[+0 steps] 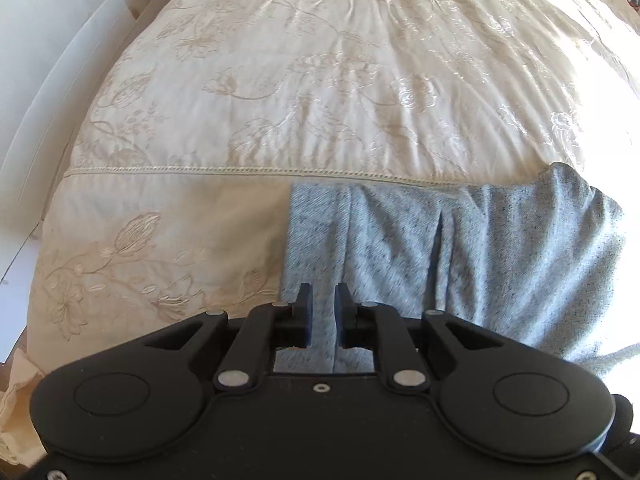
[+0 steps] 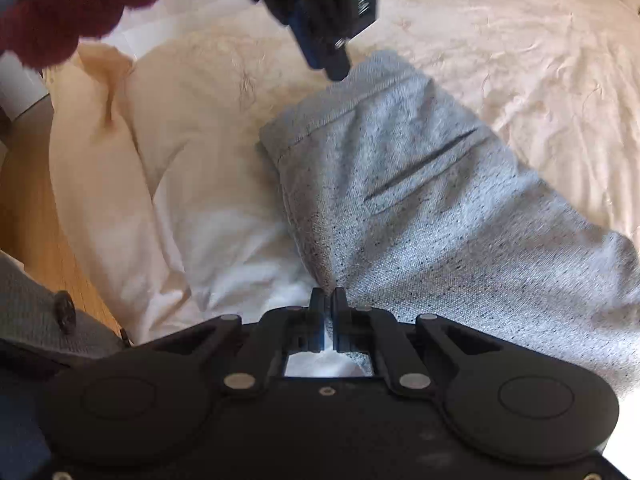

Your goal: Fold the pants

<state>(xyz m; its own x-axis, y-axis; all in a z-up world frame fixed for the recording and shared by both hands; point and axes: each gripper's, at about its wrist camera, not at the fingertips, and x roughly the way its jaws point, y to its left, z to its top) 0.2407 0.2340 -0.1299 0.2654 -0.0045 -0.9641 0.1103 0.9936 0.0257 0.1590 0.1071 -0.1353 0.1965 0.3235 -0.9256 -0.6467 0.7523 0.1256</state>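
The grey pants (image 1: 460,248) are seen lying on the cream embroidered bedspread (image 1: 320,80) at the lower right of the left wrist view, their right side washed out by glare and their lower part hidden behind the left tool (image 1: 322,304), whose narrowly parted jaws have cloth between them, though it cannot be told whether that cloth is gripped. In the right wrist view alone the waistband (image 2: 320,108), a pocket slit (image 2: 420,168), a blurred dark red sleeve (image 2: 72,4) at upper left and the wooden floor (image 2: 28,200) are shown. There the right tool (image 2: 328,300) is clenched on a fold of the pants (image 2: 440,220) at lower centre.
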